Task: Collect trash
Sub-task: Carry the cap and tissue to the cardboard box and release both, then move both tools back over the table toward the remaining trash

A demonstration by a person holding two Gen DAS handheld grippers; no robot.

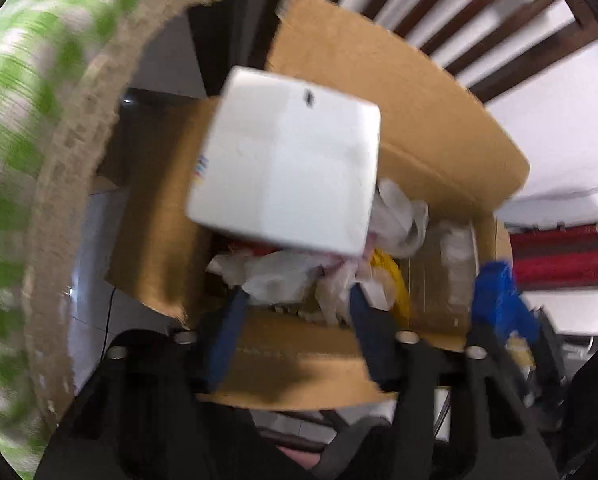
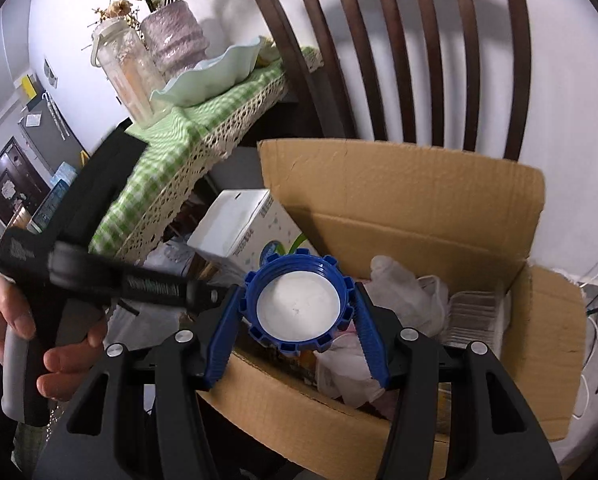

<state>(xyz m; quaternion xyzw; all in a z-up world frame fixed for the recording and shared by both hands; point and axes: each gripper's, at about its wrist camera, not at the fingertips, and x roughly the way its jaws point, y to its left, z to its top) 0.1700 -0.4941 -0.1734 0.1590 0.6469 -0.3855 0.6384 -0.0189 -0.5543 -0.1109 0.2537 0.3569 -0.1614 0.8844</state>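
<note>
Trash is going into the cardboard box (image 2: pixel 399 216) right now, and both claws are over it. White carton (image 1: pixel 283 176) hangs in mid-air above the box's left side, clear of the left gripper (image 1: pixel 295 312), whose blue fingers (image 1: pixel 227 344) stand apart with nothing between them; that claw is empty and the carton looks to be dropping in. From the right-hand view the same carton (image 2: pixel 239 228) sits tilted at the box's far left corner, just beside the green checked tablecloth (image 2: pixel 187 128) with its lace hem.

Over on the right, the right gripper (image 2: pixel 299 316) is about half open but clamped on a blue screw cap (image 2: pixel 299 304), white liner facing the camera, a finger pressing each side of its ribbed rim. The cap hangs above the near edge of the box, over the crumpled white wrappers (image 2: pixel 407 296) already inside.

So the step in hand, by my reading, is the drop-off: the left's load is released, the right's is next. What that calls for is simple: carry the cap a little farther over the opening, then spread the fingers so it falls among the wrappers and not onto the near flap. A hand (image 2: pixel 51 344) on the left grips the other tool's handle, close by, so the two claws want room.
</note>
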